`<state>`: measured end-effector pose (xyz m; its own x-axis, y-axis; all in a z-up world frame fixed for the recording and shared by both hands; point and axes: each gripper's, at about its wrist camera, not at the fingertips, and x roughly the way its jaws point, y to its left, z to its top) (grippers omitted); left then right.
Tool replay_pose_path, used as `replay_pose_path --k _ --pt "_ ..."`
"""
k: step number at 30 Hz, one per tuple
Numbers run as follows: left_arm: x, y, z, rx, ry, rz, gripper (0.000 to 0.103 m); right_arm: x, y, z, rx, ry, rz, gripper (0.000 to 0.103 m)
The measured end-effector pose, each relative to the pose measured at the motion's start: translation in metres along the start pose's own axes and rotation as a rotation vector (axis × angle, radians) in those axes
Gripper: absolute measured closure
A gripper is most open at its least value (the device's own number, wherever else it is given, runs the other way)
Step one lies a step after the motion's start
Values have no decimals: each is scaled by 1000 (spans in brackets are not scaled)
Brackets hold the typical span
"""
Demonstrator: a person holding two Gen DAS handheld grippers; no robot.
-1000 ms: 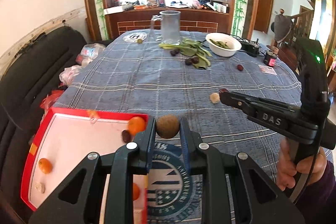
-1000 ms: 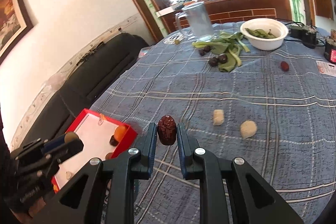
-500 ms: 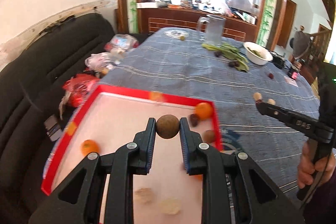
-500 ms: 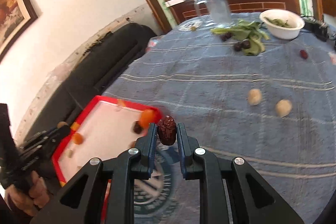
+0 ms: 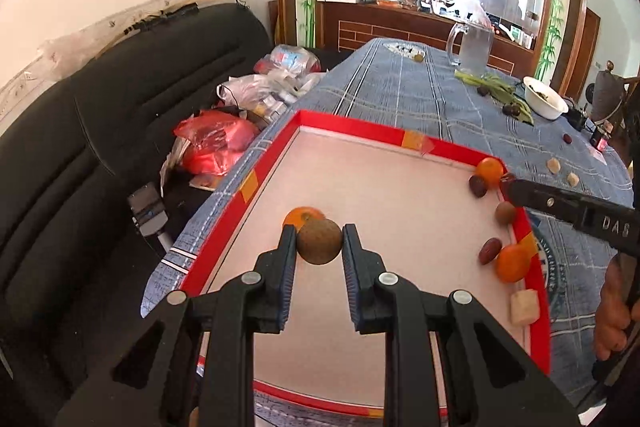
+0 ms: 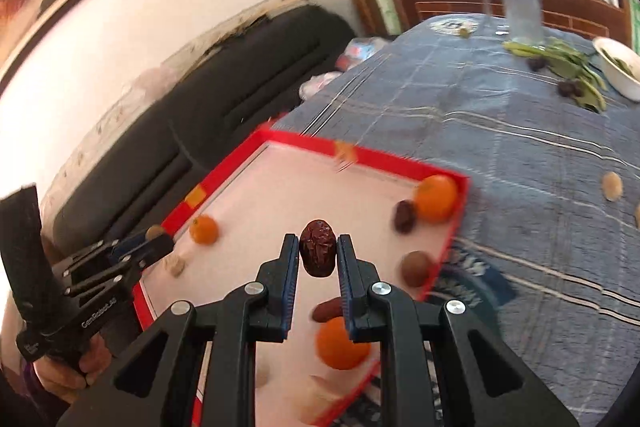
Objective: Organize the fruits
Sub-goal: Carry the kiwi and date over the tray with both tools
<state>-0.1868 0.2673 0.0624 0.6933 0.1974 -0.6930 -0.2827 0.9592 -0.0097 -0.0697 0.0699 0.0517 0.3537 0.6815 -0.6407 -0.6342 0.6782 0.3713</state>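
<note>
Presently, the left gripper (image 5: 319, 241) is clamped on a round brown fruit (image 5: 319, 241), which sits between its two fingertips above the pale floor of the red tray (image 5: 352, 123). An orange (image 5: 303, 215) lies in the tray directly beyond the left fingertip, partly hidden by the brown fruit. Ahead and to the right of this gripper, along the tray's right wall, lie a second orange (image 5: 489, 171) with a dark date (image 5: 477, 185) touching it, a brown nut-like fruit (image 5: 506, 213), another date (image 5: 490, 250) beside a third orange (image 5: 513, 262), and a pale cube (image 5: 524, 306).

The right gripper (image 6: 318, 247) is clamped on a wrinkled dark red date (image 6: 318, 247), held upright between its fingertips over the same tray. Beneath its right finger lie a date and an orange (image 6: 342, 345); ahead and right sits a brown fruit (image 6: 417, 268).

Beyond the tray, on the blue plaid tablecloth (image 5: 400, 95), stand a glass mug (image 5: 473, 47) and a white bowl (image 5: 545, 103).
</note>
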Motion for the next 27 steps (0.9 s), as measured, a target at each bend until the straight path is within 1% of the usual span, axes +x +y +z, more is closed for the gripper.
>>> replay_pose_path --k 3,6,11,15,18,24,27 --pt "5 -1 -4 4 12 -16 79 9 11 -4 -30 21 1 86" --pt "7 -7 -7 14 17 -44 79 17 22 -9 -51 47 6 86" --pt "13 -18 -9 34 32 -70 79 30 33 -17 -85 86 -2 86" --pt "19 -21 -11 37 53 -58 78 39 36 -21 -84 117 -9 86" --pt "24 -22 -12 48 70 -48 78 40 39 -22 -110 118 -18 86" --pt "35 -24 -15 53 112 -38 78 44 41 -19 -123 125 -33 85" --pt "35 -23 -15 54 111 -32 78 45 40 -18 -126 125 -41 85"
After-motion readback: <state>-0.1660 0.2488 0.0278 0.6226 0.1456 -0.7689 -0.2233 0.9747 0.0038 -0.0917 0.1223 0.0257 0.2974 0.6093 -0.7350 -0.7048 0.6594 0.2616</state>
